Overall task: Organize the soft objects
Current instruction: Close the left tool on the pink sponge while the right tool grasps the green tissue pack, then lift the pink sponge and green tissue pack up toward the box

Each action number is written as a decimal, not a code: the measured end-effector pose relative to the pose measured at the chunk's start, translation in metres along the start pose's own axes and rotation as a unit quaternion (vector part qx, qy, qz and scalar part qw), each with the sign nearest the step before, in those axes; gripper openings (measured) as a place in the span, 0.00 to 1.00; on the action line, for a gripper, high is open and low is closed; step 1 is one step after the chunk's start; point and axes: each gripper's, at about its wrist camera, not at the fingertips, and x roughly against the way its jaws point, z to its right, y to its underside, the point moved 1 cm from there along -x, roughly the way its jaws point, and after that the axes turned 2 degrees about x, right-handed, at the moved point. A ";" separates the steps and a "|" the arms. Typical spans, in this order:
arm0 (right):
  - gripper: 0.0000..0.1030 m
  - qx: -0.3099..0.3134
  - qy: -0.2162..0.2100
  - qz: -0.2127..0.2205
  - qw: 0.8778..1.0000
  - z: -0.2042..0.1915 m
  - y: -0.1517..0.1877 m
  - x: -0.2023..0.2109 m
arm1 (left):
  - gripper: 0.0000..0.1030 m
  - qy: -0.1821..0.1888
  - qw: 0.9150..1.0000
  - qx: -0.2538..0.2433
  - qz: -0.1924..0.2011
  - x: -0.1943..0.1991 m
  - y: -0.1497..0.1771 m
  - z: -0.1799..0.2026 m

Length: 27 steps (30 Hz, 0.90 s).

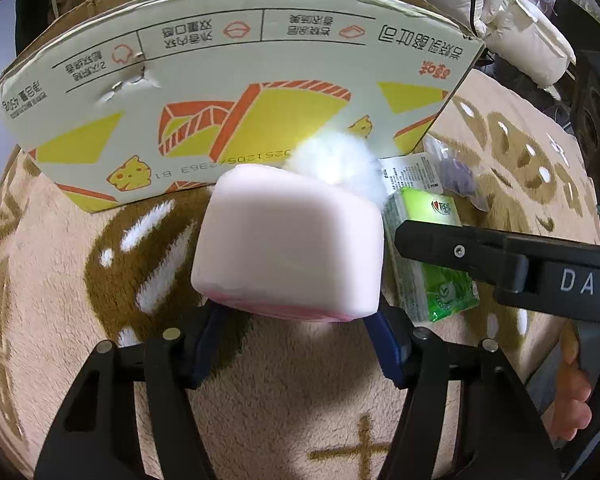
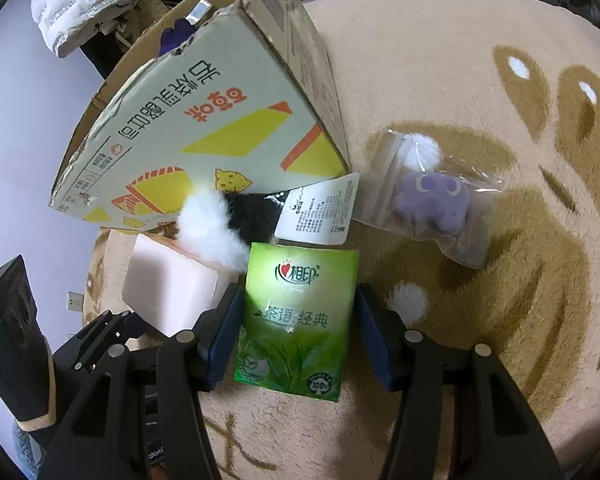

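A pale pink foam block (image 1: 288, 248) sits between the blue pads of my left gripper (image 1: 296, 342), which press on its lower corners. My right gripper (image 2: 296, 340) is shut on a green tissue pack (image 2: 296, 316) lying on the carpet, a pad against each long side. In the left wrist view the same green tissue pack (image 1: 428, 276) lies right of the block, under the right gripper's black finger (image 1: 440, 246). In the right wrist view the pink foam block (image 2: 172, 288) is left of the pack, with the left gripper (image 2: 112, 332) below it. A black-and-white plush (image 2: 228, 220) touches both.
An open printed cardboard box (image 1: 240, 92) stands just behind the objects. A purple plush in a clear bag (image 2: 432, 200) and a white pompom (image 2: 408, 300) lie to the right on the beige patterned carpet (image 2: 460, 60). A person's hand (image 1: 576, 396) holds the right gripper.
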 end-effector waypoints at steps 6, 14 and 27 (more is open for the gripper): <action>0.58 0.004 0.003 0.000 1.000 -0.003 0.000 0.000 | 0.53 0.010 1.000 0.003 0.004 0.003 0.001 -0.002; 0.56 0.010 0.028 0.012 0.999 -0.006 0.000 0.004 | 0.40 0.007 1.000 -0.009 0.014 0.010 0.003 0.002; 0.56 0.030 0.026 0.041 0.998 -0.009 -0.003 0.014 | 0.39 -0.019 0.998 -0.032 0.046 0.022 0.008 0.018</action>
